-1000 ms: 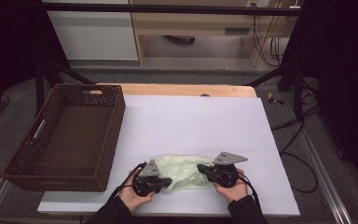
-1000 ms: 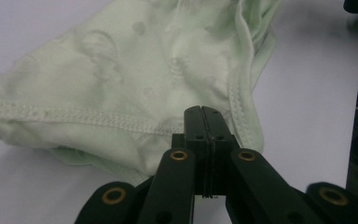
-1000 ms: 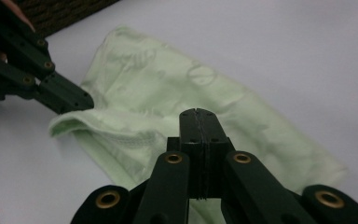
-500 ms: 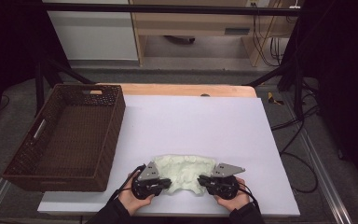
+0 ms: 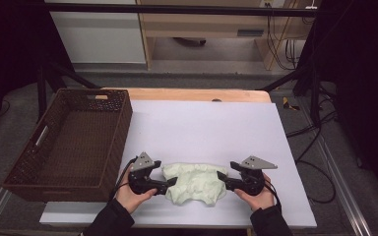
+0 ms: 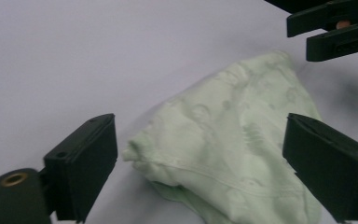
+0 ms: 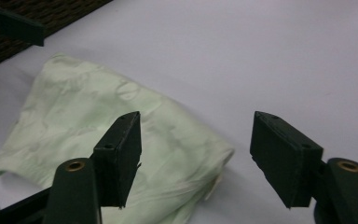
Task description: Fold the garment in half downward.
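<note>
Wicker basket (image 5: 69, 142) sits at the desk's (image 5: 202, 123) left edge. Left tongs (image 5: 171, 183) next: jaws have just been opening, now spread wide, nothing pinched, cloth's left end lying loose between them. Pale green cloth (image 5: 196, 182) lies crumpled on the desk near the front edge, long axis left-right, one end toward each tong. Right tongs (image 5: 221, 178): also just opened, spread, off the fabric at its right end. Both equally near; basket is on the left hand's side, so I'd lead with that one.
</note>
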Demonstrator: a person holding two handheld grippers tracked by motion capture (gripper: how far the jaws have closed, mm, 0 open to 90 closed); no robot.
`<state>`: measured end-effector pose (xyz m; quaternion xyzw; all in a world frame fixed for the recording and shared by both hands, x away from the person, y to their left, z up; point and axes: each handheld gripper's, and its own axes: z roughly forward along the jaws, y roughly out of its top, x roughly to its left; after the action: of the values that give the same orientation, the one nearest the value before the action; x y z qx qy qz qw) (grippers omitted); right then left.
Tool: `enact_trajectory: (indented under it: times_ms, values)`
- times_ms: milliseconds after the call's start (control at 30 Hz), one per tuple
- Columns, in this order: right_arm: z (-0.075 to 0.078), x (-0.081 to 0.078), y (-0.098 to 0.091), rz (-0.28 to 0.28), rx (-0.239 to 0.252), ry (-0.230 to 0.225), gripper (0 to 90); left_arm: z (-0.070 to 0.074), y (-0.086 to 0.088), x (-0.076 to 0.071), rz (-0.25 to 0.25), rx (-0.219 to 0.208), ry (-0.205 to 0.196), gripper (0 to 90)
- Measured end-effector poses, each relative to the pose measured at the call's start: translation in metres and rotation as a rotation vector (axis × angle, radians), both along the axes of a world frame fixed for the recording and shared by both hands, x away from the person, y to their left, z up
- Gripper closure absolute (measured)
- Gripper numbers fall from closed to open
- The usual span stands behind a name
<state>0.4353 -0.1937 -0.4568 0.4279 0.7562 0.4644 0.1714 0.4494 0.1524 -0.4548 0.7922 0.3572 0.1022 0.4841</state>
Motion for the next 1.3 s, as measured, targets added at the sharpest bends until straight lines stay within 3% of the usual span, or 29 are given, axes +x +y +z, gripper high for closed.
enact_trajectory:
  times_ms: [167, 267, 333, 467, 600, 800, 1033, 1100, 1300]
  values:
    - [-0.006, 0.015, -0.002, -0.047, -0.019, 0.034, 33.6, -0.006, 0.004, 0.016, 0.067, 0.002, 0.014, 6.9]
    - [-0.011, 0.020, -0.002, -0.056, -0.030, 0.062, 37.4, -0.012, 0.006, 0.022, 0.092, -0.011, 0.026, 15.8]
    - [-0.014, 0.022, 0.000, -0.054, -0.039, 0.076, 40.1, -0.017, 0.007, 0.024, 0.101, 0.008, 0.036, 19.6]
    - [-0.023, 0.027, 0.002, -0.055, -0.068, 0.099, 44.3, -0.024, 0.005, 0.026, 0.113, 0.031, 0.021, 27.5]
    - [-0.027, 0.030, 0.003, -0.055, -0.065, 0.114, 49.6, -0.030, 0.002, 0.028, 0.099, 0.027, 0.044, 39.2]
    - [-0.031, 0.030, 0.007, -0.034, -0.078, 0.113, 54.6, -0.030, -0.002, 0.027, 0.079, 0.043, 0.036, 52.9]
    - [-0.031, 0.027, 0.012, -0.013, -0.080, 0.112, 68.4, -0.031, -0.011, 0.025, 0.044, 0.115, 0.034, 69.2]
    - [-0.031, 0.026, 0.012, -0.012, -0.074, 0.119, 72.3, -0.031, -0.014, 0.024, 0.044, 0.133, 0.033, 70.9]
    - [-0.031, 0.026, 0.013, -0.001, -0.049, 0.143, 82.1, -0.032, -0.014, 0.026, 0.051, 0.127, 0.050, 75.2]
